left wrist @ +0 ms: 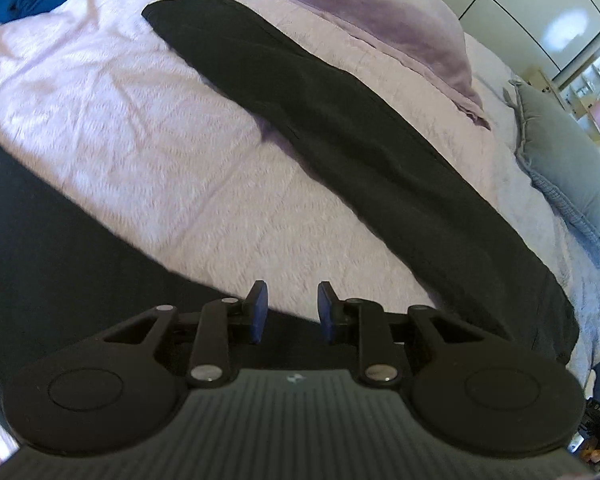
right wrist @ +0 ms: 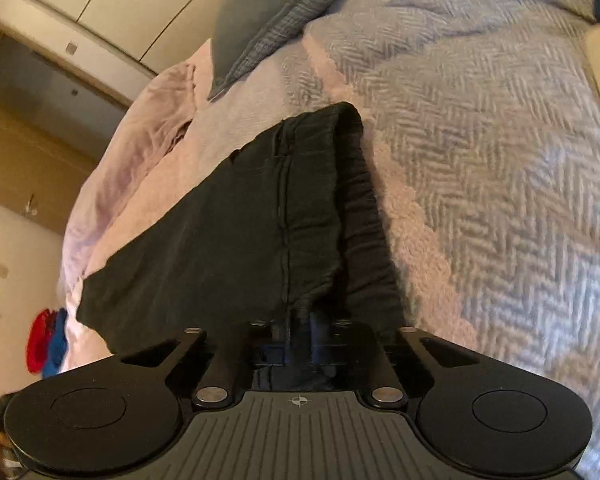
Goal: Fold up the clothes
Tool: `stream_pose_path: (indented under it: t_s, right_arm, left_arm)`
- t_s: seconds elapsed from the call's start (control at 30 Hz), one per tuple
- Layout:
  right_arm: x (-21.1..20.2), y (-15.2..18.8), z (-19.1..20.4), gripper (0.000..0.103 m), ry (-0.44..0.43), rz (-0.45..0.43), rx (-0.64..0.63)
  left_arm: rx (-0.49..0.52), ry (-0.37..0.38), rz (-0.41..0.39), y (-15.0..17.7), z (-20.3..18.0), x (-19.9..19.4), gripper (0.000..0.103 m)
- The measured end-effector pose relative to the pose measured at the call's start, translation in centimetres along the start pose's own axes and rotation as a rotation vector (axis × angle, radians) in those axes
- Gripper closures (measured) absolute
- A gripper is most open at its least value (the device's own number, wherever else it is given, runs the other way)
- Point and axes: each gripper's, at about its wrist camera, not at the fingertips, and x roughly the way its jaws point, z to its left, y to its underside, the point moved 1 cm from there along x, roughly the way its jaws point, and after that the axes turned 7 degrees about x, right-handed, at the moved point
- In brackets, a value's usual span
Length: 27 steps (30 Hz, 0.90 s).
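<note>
On the bedspread (left wrist: 148,168): black trousers (left wrist: 340,140), laid lengthwise. Right gripper (right wrist: 300,332) clenched on their waistband; left gripper (left wrist: 292,312) released, empty. Advisable: left takes the hem, cloth kept taut.

Right claw (right wrist: 300,332) clamped on black trousers (right wrist: 236,216), waistband end lying on herringbone bedspread (right wrist: 500,160).
</note>
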Motion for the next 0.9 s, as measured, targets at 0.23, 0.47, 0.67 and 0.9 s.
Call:
stream_pose_path:
  t_s: [0.23, 0.47, 0.67, 0.9]
  right_arm:
    - [-2.0, 1.6, 2.7, 0.102, 0.149, -0.189, -0.161]
    - [0.7, 2.2, 1.3, 0.092, 0.227, -0.169, -0.070]
    - [-4.6, 1.8, -1.6, 0.068, 0.051, -0.153, 0.122]
    - [-3.5, 2.5, -0.5, 0.067, 0.042, -0.090, 0.002]
  left_arm:
    - [0.058, 0.008, -0.011, 1.3, -2.2, 0.0, 0.081]
    - [0.105, -0.010, 0.020, 2.8, -3.1, 0.7, 0.081]
    - [0.052, -0.003, 0.030, 3.6, -2.7, 0.8, 0.081]
    - [0.089, 0.016, 0.045, 3.6, -4.5, 1.5, 0.081]
